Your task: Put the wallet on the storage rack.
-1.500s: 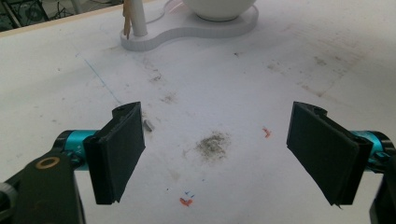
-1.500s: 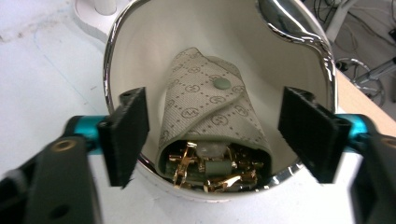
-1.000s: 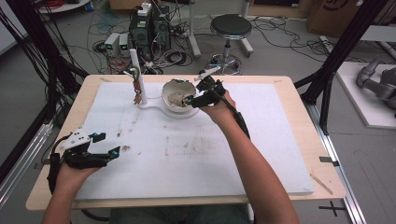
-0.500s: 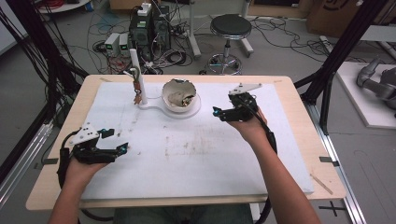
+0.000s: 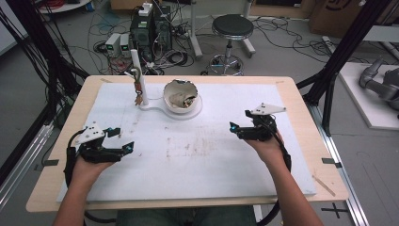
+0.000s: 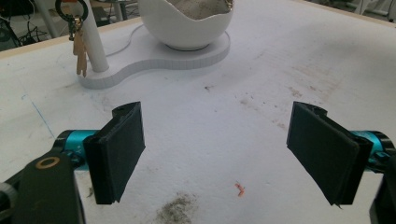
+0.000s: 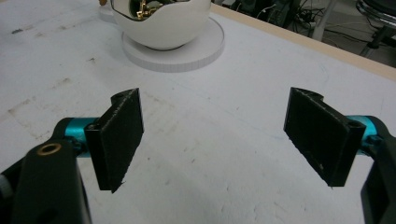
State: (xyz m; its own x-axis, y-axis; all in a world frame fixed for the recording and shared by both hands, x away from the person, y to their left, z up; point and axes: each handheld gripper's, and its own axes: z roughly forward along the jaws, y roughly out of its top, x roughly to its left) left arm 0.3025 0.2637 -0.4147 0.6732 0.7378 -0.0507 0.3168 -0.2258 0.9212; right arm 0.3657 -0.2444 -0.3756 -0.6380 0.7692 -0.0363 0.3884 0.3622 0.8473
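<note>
Jaws wide apart on right hand-held gripper (image 5: 239,128) and left hand-held gripper (image 5: 123,141), both empty, well apart from egg-shaped bowl (image 5: 180,96).

The left gripper (image 5: 123,147) is held low at the left with its jaws spread wide and empty. The right gripper (image 5: 234,128) is held opposite, its empty jaws having just been opening.

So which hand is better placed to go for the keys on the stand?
Probably the left. The left gripper sits open on the same side as the keys hanging on the stand. The right gripper, also open, would have to cross past the bowl.
</note>
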